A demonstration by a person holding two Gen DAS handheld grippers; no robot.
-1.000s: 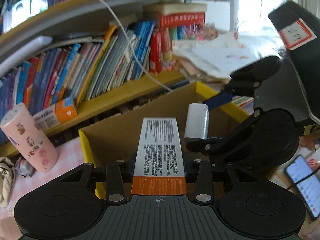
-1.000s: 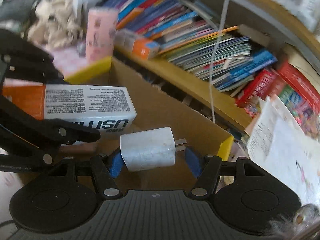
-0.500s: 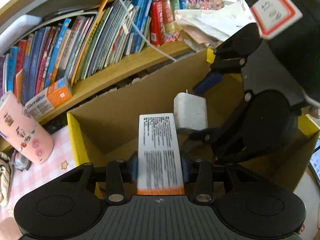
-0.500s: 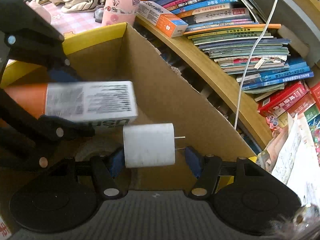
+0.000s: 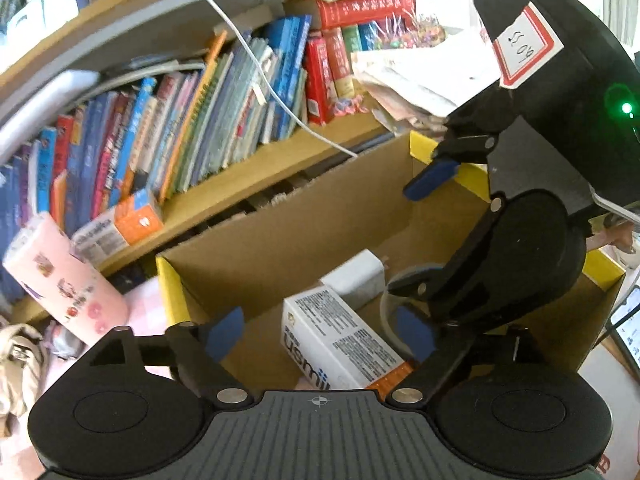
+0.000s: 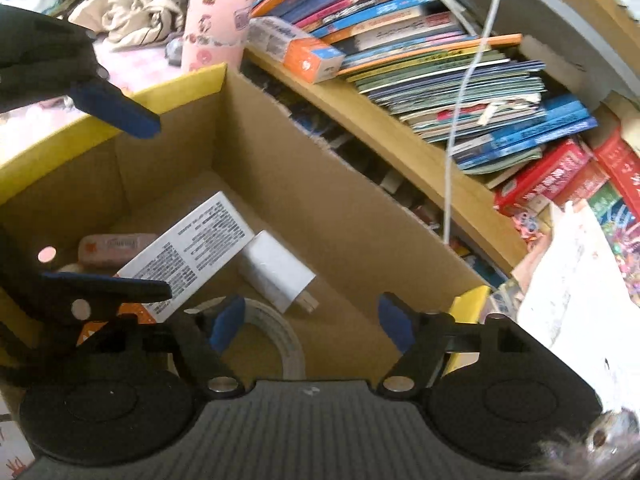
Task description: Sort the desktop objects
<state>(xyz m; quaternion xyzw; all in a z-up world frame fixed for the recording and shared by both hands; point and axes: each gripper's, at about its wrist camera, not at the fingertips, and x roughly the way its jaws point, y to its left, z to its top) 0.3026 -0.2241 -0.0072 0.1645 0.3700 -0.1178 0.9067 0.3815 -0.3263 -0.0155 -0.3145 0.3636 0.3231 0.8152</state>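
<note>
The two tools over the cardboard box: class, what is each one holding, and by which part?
Nothing. The left tool and right tool are both opening and empty; the toothpaste carton and white charger lie in the box.

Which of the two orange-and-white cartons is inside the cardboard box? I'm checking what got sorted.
The orange-and-white carton lying flat on the cardboard box floor, next to the white charger. The other carton sits outside on the wooden shelf under the books.
</note>
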